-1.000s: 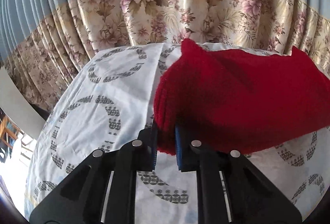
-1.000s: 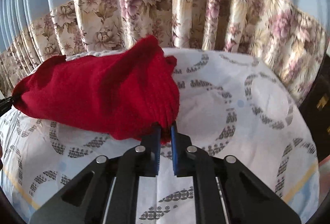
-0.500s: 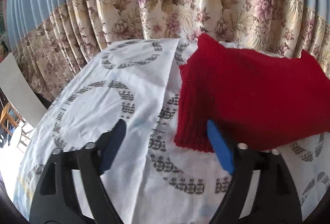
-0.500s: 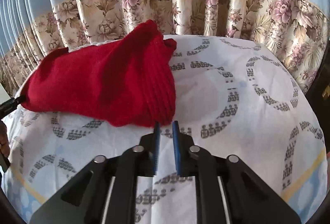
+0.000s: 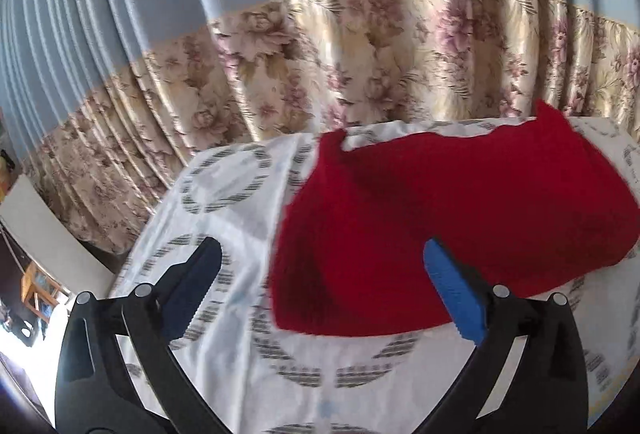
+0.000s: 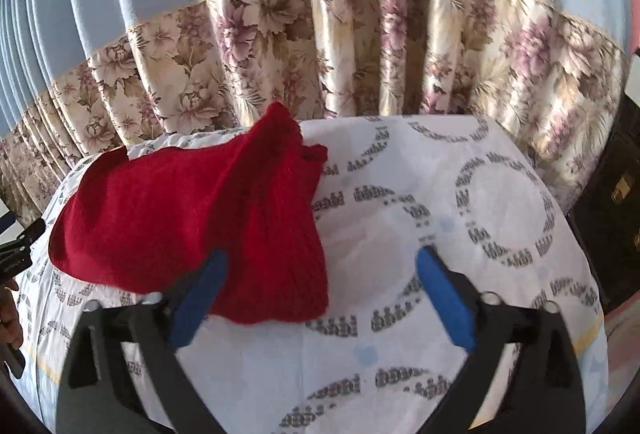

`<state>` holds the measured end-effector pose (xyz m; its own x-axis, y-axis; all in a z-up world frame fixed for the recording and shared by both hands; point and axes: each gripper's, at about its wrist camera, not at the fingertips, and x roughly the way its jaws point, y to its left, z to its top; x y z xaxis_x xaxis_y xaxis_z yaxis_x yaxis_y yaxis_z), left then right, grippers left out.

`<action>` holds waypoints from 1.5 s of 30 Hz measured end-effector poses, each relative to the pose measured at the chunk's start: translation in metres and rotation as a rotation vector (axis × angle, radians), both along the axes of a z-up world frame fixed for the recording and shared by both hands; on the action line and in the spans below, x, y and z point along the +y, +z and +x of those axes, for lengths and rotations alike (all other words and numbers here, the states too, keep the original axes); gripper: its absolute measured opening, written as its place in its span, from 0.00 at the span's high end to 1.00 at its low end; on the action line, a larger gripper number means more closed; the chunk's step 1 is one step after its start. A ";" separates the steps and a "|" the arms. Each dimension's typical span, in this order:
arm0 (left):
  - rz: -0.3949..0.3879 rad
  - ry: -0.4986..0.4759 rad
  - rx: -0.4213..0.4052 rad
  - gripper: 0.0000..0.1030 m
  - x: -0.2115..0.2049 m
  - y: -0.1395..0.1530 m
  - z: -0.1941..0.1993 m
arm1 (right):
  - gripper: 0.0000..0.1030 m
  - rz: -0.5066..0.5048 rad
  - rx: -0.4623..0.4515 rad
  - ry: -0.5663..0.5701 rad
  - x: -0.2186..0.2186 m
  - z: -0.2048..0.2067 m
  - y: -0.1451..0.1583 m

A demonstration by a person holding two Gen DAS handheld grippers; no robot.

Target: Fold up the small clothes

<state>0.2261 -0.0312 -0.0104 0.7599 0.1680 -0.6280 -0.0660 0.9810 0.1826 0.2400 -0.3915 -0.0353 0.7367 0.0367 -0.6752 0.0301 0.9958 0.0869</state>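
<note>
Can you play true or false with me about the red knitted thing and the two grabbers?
1. The red knitted garment lies on a white sheet with grey ring patterns. True.
2. The left gripper is pinching the garment. False: its jaws are opening, and the pads press on nothing.
3. The right gripper has nothing clamped. True: its jaws are opening, with the cloth's corner lying free between them.
4. A plain green wall stands behind the bed. False: a curtain hangs there, blue above and flowered below.
5. The garment is folded into a neat small square. False: it lies in a wide, uneven shape.
</note>
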 end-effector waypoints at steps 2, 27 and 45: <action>-0.043 -0.053 -0.026 0.03 -0.007 0.004 -0.001 | 0.02 -0.034 0.001 -0.002 0.004 0.009 0.001; -0.052 -0.032 0.014 0.03 -0.050 -0.018 0.074 | 0.02 0.090 0.171 0.057 0.012 0.106 -0.051; -0.017 -0.088 0.100 0.03 -0.107 -0.054 0.106 | 0.57 0.119 0.266 0.165 0.047 0.127 -0.070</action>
